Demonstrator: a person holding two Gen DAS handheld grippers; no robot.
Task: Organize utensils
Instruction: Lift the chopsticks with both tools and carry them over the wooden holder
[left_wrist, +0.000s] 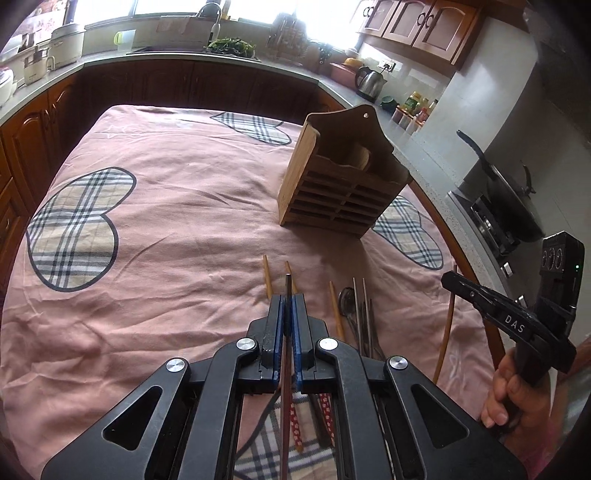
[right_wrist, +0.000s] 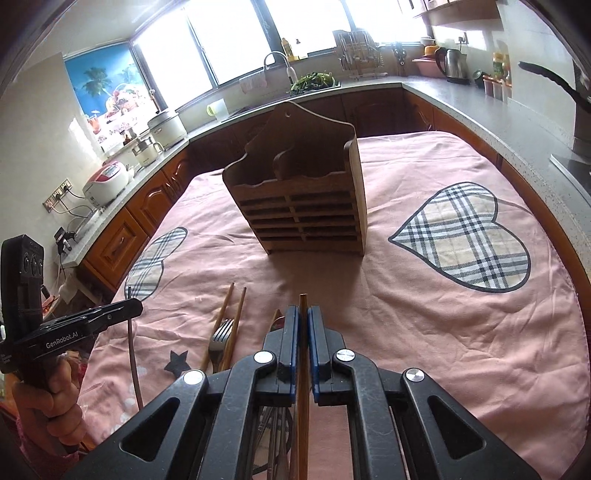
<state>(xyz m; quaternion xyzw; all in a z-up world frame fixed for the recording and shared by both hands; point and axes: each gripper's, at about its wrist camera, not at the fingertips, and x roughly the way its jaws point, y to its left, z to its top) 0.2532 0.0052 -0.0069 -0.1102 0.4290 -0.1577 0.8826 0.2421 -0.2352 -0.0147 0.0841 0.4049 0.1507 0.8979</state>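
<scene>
The desk (left_wrist: 166, 229) is lying under a pink cloth (right_wrist: 424, 332) with plaid heart patches, and it is carrying everything in play. Toward its far side the wooden utensil holder (right_wrist: 306, 206) is standing upright, its slatted front facing the cameras and a divider splitting its top into two compartments. Nearer in, the loose utensils are lying on the cloth: light bamboo chopsticks (left_wrist: 266, 275), a metal spoon (left_wrist: 347, 299) touching a pair of metal chopsticks (left_wrist: 360, 306), and, in the right wrist view, a fork (right_wrist: 221, 334) resting just beside two more wooden chopsticks (right_wrist: 236, 314). The left tongs (left_wrist: 288, 325) are pinching a dark chopstick (left_wrist: 287, 291), which is pointing forward toward the holder with its tip poking just past the blue pads (left_wrist: 279, 325). The right tongs (right_wrist: 303, 332) are squeezing a brown wooden chopstick (right_wrist: 303, 306) the same way, its tip aimed at the holder's base. Two red flower-patterned handles (left_wrist: 295, 424) are peeking out beneath the left tongs.
</scene>
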